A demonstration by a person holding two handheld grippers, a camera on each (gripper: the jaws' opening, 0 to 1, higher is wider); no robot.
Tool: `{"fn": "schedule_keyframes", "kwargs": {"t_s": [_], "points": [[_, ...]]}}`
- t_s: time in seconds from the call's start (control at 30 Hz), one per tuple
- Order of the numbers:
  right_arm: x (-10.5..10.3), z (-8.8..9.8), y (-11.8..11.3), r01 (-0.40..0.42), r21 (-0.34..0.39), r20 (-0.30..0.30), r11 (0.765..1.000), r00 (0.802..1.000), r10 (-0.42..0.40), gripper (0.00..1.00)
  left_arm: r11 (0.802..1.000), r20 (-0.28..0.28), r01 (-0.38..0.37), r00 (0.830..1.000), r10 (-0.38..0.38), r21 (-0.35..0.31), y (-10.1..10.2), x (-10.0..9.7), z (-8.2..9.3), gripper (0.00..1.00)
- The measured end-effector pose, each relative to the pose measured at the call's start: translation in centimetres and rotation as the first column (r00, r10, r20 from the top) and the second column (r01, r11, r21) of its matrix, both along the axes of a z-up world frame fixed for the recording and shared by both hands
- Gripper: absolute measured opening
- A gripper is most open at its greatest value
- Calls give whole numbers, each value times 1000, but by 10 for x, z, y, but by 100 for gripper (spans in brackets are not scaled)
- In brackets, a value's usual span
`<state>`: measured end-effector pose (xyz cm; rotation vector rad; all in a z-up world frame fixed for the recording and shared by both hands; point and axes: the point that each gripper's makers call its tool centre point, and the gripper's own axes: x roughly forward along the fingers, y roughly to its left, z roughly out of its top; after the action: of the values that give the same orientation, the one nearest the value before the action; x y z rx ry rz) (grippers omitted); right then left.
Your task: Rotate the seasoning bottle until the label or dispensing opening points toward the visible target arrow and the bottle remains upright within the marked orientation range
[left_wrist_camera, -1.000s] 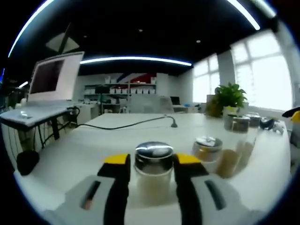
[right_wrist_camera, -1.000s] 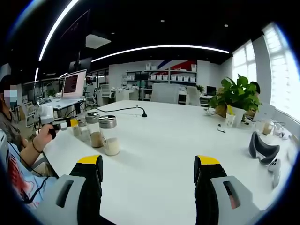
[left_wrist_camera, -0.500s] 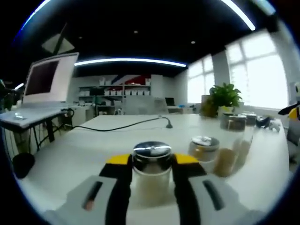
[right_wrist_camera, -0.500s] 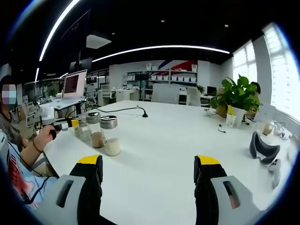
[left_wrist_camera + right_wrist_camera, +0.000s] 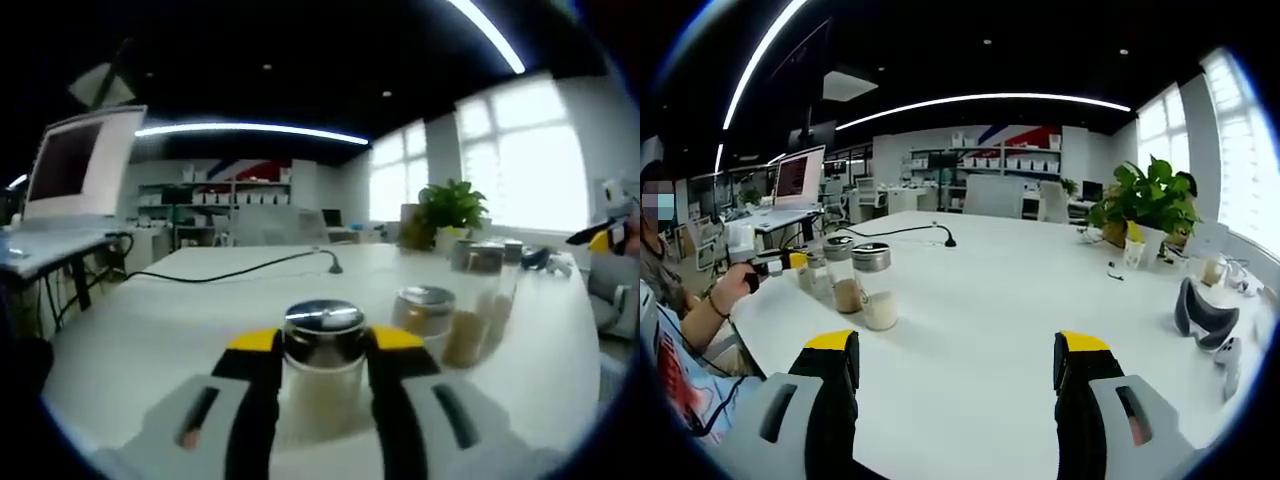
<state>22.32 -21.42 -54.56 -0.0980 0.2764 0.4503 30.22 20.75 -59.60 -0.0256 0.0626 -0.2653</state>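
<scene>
A glass seasoning bottle (image 5: 322,380) with a shiny metal cap and pale powder stands upright on the white table (image 5: 140,320). My left gripper (image 5: 322,342) is shut on it, one yellow-tipped jaw on each side just below the cap. Two more capped bottles (image 5: 425,312) (image 5: 478,268) stand to its right. In the right gripper view the three bottles (image 5: 874,290) stand in a row at the left, with the left gripper (image 5: 788,262) in a person's hand behind them. My right gripper (image 5: 955,365) hangs open over bare table, far from the bottles.
A black cable with a small stand (image 5: 940,238) runs across the table. A potted plant (image 5: 1145,205) stands at the far right, and a dark headset (image 5: 1200,312) lies near the right edge. A laptop (image 5: 70,165) sits on a side desk at the left.
The left gripper view has swung so that the room slid left, while the bottle stayed between the jaws. The right gripper has not moved.
</scene>
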Motion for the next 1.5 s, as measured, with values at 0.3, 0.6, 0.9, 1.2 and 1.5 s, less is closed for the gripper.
{"fn": "schedule_keyframes", "kwargs": {"t_s": [0.3, 0.6, 0.9, 1.2, 1.5], "points": [[0, -3, 6, -12, -14, -8, 1000, 1000, 12, 82, 995, -46, 97, 994, -95, 37, -1, 4, -2, 35], [-1, -2, 4, -6, -16, -8, 1000, 1000, 6, 82, 979, -40, 205, 978, -204, 20, -4, 4, -5, 34], [-2, -5, 5, -15, -25, -18, 1000, 1000, 15, 82, 933, -39, 359, 933, -359, -3, -9, 5, -6, 34], [-3, -3, 8, -21, -28, -13, 999, 1000, 21, 81, 896, -55, 444, 894, -444, -12, -13, 3, -7, 34], [-2, -4, 3, 8, -19, -22, 1000, 1000, -8, 81, 873, -43, 487, 872, -488, -25, -19, -3, -7, 34]]}}
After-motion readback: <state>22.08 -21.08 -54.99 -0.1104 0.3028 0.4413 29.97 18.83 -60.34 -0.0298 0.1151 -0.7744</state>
